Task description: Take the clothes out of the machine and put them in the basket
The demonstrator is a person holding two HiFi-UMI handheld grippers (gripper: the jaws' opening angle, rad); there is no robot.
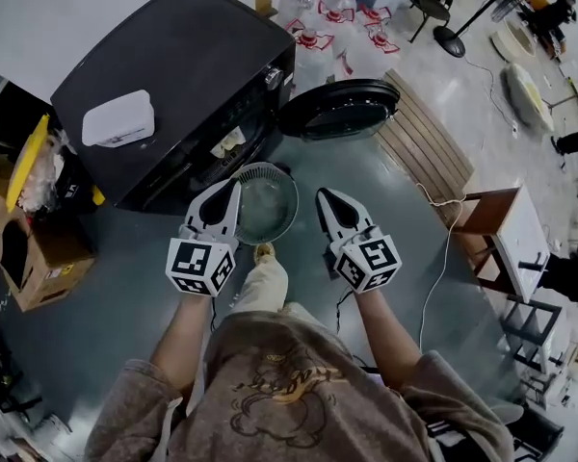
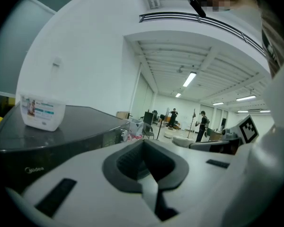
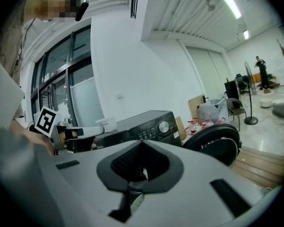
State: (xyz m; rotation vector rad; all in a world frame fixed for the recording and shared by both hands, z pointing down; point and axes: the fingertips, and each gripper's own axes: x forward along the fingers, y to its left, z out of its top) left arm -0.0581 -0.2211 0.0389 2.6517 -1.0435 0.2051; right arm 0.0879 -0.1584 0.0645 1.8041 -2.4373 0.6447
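**Head view only**
- Forearms: both bare below pushed-up sleeves, reaching forward side by side, roughly parallel, wrists straight.
- Left gripper (image 1: pixel 227 198): pointing forward, nose just left of the basket rim.
- Right gripper (image 1: pixel 329 203): level with the left one, nose just right of the basket.
- Basket (image 1: pixel 294 210): round and pale, on the floor between the two noses and slightly ahead of them.
- Clothes (image 1: pixel 228 142): a pale scrap at the machine's front opening, ahead of the left gripper and beyond the basket. No more of the load can be made out.
- Machine (image 1: pixel 183 65): black, ahead and to the left.
- Door (image 1: pixel 339 109): swung open ahead of the right gripper.

**Left gripper view only**
- Jaws: pressed together along a centre seam, with nothing between them.
- White container (image 2: pixel 41 112): on the machine top, ahead-left.
- The right gripper's marker cube shows off to the right.
- People (image 2: pixel 200 126): standing far down the hall.

**Right gripper view only**
- Jaws: pressed together, with nothing pinched.
- The left gripper lies alongside at the left.
- Knob (image 3: pixel 164 126): on the machine's panel, straight ahead.
- The door stands ahead-right.
- Bottles (image 3: pixel 199 124): on the floor behind the door.
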